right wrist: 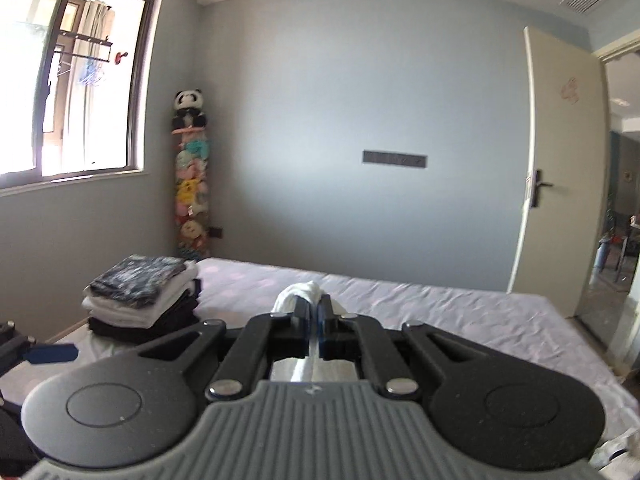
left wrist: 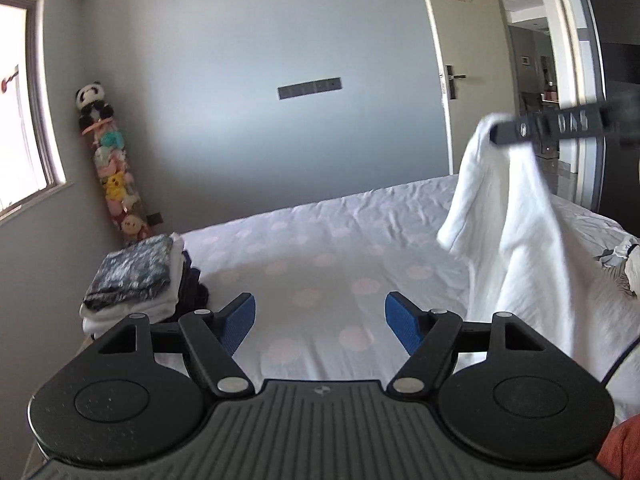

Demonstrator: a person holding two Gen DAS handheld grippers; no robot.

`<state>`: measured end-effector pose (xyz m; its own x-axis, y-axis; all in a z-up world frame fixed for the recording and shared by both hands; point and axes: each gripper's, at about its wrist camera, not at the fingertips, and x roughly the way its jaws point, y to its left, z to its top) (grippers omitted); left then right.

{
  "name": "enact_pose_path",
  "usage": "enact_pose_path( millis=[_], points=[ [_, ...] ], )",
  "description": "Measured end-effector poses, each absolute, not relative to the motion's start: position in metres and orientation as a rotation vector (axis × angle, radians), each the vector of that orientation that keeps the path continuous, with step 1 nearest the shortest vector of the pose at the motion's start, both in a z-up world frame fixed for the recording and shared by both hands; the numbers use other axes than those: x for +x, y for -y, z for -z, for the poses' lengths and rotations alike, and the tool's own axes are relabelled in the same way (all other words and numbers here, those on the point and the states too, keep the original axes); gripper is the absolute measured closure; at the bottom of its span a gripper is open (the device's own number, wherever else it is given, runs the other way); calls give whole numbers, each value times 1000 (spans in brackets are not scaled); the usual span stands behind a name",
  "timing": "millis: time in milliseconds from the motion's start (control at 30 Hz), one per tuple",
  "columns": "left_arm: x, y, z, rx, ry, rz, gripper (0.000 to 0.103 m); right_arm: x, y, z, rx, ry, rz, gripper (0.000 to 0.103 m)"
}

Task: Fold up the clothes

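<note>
A white garment point(left wrist: 508, 216) hangs in the air over the right side of the bed point(left wrist: 320, 240), its lower part trailing onto the sheet. My right gripper point(left wrist: 496, 134) is shut on its top edge. In the right wrist view the white garment point(right wrist: 298, 296) bunches around the closed fingertips of the right gripper point(right wrist: 314, 308). My left gripper point(left wrist: 320, 320) is open over the sheet, with nothing between its blue pads point(left wrist: 238, 326). One blue pad point(right wrist: 52, 354) of it shows at the far left of the right wrist view.
A stack of folded clothes point(left wrist: 132, 280) point(right wrist: 140, 296) sits at the bed's left corner. Crumpled clothes point(left wrist: 624, 264) lie at the right edge. A column of plush toys point(right wrist: 190, 184) stands in the corner, beside a window point(right wrist: 72, 80). An open door point(right wrist: 560, 160) is on the right.
</note>
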<state>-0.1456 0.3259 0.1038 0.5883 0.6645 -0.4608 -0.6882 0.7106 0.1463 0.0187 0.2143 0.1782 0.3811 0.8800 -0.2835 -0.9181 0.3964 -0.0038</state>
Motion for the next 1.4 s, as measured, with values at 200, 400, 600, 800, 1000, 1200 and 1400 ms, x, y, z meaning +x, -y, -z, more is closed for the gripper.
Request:
enact_pose_path(
  millis=[200,400,600,800,1000,1200,1400],
  points=[
    [-171,-354,-67,-235,-579,-807,18,-12,-244,-49,-212,-558,-1258,98],
    [-166,-361,-24,-323,-666,-763,18,-59,-214,58,-337,-804,-1330,95],
    [-156,-374,17,-374,-743,-765,18,-61,-183,116,-366,-1030,-1321,93],
    [-159,-376,43,-427,-797,-733,18,-51,-155,118,-351,-1053,-1266,88],
    [-159,-358,64,-484,-859,-640,18,-49,-140,91,-362,-956,-1272,68],
    [-158,-343,89,-602,-955,-550,17,-26,-139,71,-432,-828,-1187,60],
    [-144,-332,115,-598,-1004,-544,69,18,-142,60,-452,-751,-1091,58]
  ],
)
